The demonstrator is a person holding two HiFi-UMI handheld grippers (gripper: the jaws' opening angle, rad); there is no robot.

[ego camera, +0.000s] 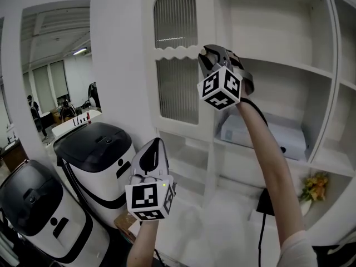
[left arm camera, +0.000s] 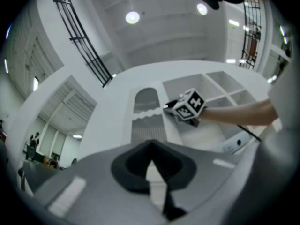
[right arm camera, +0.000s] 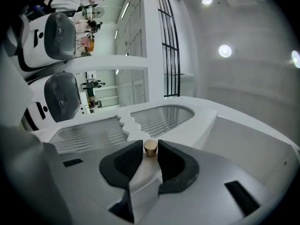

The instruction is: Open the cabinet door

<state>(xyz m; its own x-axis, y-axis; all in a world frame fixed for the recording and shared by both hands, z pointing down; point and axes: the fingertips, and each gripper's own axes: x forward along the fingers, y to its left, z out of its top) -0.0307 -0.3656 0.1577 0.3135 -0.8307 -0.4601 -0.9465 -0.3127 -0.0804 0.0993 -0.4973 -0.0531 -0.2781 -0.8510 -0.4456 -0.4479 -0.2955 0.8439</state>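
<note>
The white cabinet door [ego camera: 176, 54] has ribbed glass panes and an arched top; it looks closed against its frame. My right gripper [ego camera: 207, 58] is raised to the door's right edge. In the right gripper view its jaws [right arm camera: 150, 144] sit on either side of a small brass knob [right arm camera: 150, 148] and press on it, with the ribbed door [right arm camera: 159, 117] just beyond. My left gripper [ego camera: 158, 144] hangs lower, in front of the lower shelves, with its jaws together and nothing in them [left arm camera: 151, 145]. From the left gripper view I see the door [left arm camera: 147, 122] and the right gripper [left arm camera: 169, 106] at it.
Open white shelves [ego camera: 278, 65] fill the right side, holding a white box [ego camera: 267, 135] and yellow flowers [ego camera: 314, 187]. Two black-and-white round-topped appliances [ego camera: 94, 154] [ego camera: 33, 204] stand at the lower left. A mirrored panel [ego camera: 55, 65] is left of the door.
</note>
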